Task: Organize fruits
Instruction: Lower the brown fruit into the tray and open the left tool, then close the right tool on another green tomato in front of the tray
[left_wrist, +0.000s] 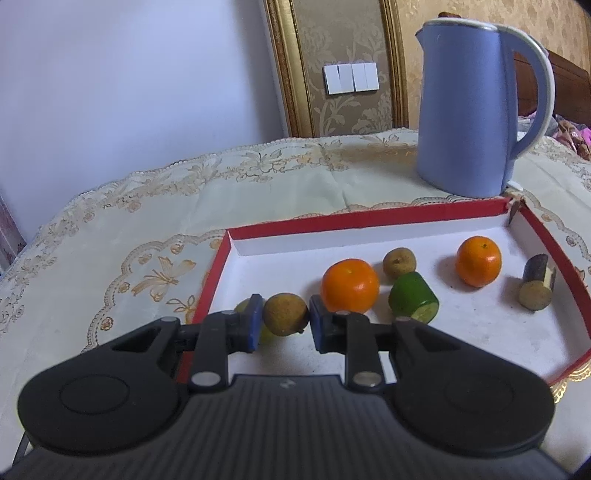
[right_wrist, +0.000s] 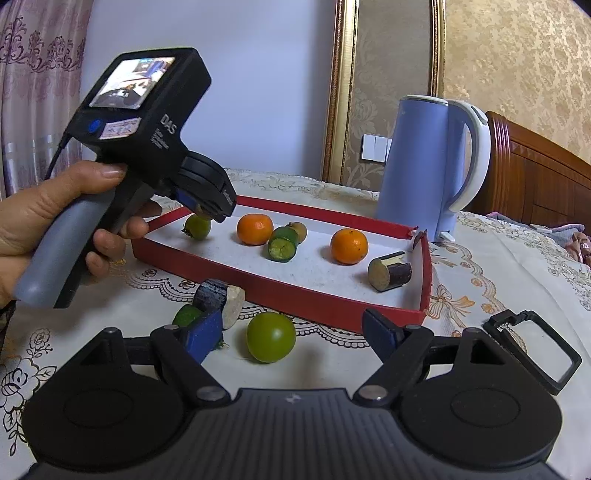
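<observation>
Currently the step in hand appears to be placement: the left hand-held gripper sits over the near-left corner of the red tray with a brown round fruit between its blue pads. The gap between the pads is narrow; a sliver of space shows on either side of the fruit, so whether the fruit is clamped or just released cannot be told. From the right wrist view, this gripper hangs just above a small green fruit lying in the same corner.

Already in the tray: two oranges, a second brown fruit, a cut green piece, and a dark-skinned cut piece near the right wall.

The right hand-held gripper is spread wide and holds nothing. It faces a green round fruit on the tabletop, just outside the tray's near wall. A dark cut piece and another green fruit lie beside its left pad.

Next move, as a judgement:
1. Left unit: open fully and lift clear.
2. Right unit: advance to centre the green round fruit between the pads, then close gently; a round fruit is likely to roll if nudged off-centre.

A blue kettle stands behind the tray.
</observation>
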